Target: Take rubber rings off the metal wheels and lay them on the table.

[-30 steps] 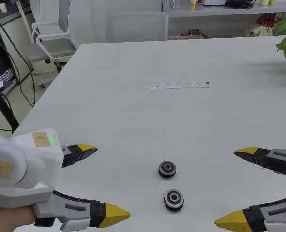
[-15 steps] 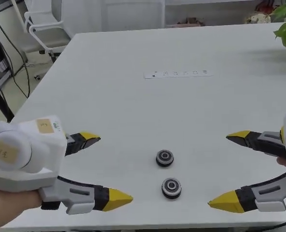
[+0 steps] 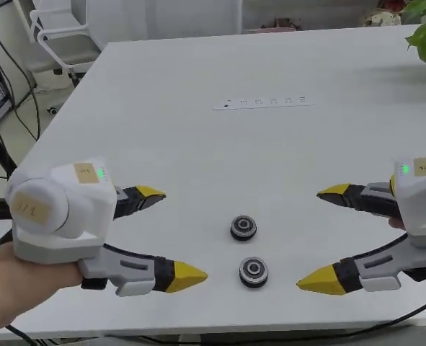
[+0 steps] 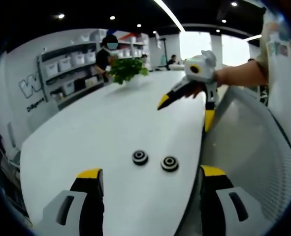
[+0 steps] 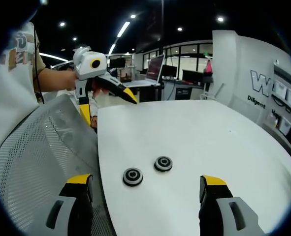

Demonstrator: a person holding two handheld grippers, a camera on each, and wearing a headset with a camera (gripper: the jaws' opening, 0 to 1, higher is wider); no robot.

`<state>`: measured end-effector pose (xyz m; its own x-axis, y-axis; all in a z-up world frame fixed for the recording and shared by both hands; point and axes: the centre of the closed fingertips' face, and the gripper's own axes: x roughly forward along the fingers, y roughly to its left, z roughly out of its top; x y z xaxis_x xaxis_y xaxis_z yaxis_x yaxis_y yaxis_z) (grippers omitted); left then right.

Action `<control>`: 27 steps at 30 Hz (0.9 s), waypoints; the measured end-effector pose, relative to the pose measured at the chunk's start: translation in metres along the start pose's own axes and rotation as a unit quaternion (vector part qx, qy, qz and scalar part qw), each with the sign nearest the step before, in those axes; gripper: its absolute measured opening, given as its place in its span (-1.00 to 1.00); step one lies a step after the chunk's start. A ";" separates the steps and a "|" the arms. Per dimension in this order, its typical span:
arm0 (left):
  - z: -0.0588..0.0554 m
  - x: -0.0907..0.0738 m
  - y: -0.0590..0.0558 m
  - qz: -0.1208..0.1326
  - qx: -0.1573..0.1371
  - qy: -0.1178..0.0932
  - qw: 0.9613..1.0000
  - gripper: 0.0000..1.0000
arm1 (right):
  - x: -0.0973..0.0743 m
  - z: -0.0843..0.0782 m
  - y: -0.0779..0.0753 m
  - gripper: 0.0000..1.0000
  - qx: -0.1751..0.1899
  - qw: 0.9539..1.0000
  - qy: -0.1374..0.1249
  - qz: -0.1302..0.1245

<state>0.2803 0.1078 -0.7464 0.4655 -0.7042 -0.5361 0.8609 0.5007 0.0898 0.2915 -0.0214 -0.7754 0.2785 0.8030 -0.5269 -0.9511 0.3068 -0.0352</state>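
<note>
Two small metal wheels, each with a black rubber ring, lie flat on the white table (image 3: 198,144). The far wheel (image 3: 243,228) (image 4: 140,157) (image 5: 163,163) and the near wheel (image 3: 254,272) (image 4: 170,163) (image 5: 133,176) sit close together by the front edge. My left gripper (image 3: 173,234) (image 4: 150,173) (image 5: 110,110) hovers open to their left, its yellow tips wide apart. To their right my right gripper (image 3: 318,238) (image 5: 145,180) (image 4: 184,115) is open too. The wheels lie between the two grippers and touch neither.
A socket strip (image 3: 264,102) is set into the table's middle. A green plant (image 3: 425,29) stands at the far right corner, and a white chair (image 3: 54,29) beyond the far left corner. A mesh chair (image 5: 47,142) stands just off the front edge.
The head camera has tilted down. Both grippers have drawn in a little toward the wheels, staying open. The wheels have not moved.
</note>
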 end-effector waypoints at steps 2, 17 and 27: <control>0.000 0.004 0.001 -0.005 -0.003 -0.001 1.000 0.59 | 0.004 -0.002 0.001 0.75 -0.004 1.000 0.005 0.008; -0.008 0.019 0.008 -0.014 -0.004 0.013 1.000 0.50 | 0.020 -0.007 -0.005 0.49 -0.015 0.999 0.020 0.035; -0.006 0.033 0.006 -0.030 0.011 0.024 0.999 0.47 | 0.031 -0.007 -0.010 0.36 -0.004 0.999 0.021 0.049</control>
<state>0.2996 0.0910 -0.7683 0.4038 -0.7069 -0.5808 0.8911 0.4476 0.0748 0.3083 -0.0031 -0.7969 0.1784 0.8063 -0.5640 -0.9746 0.2238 0.0117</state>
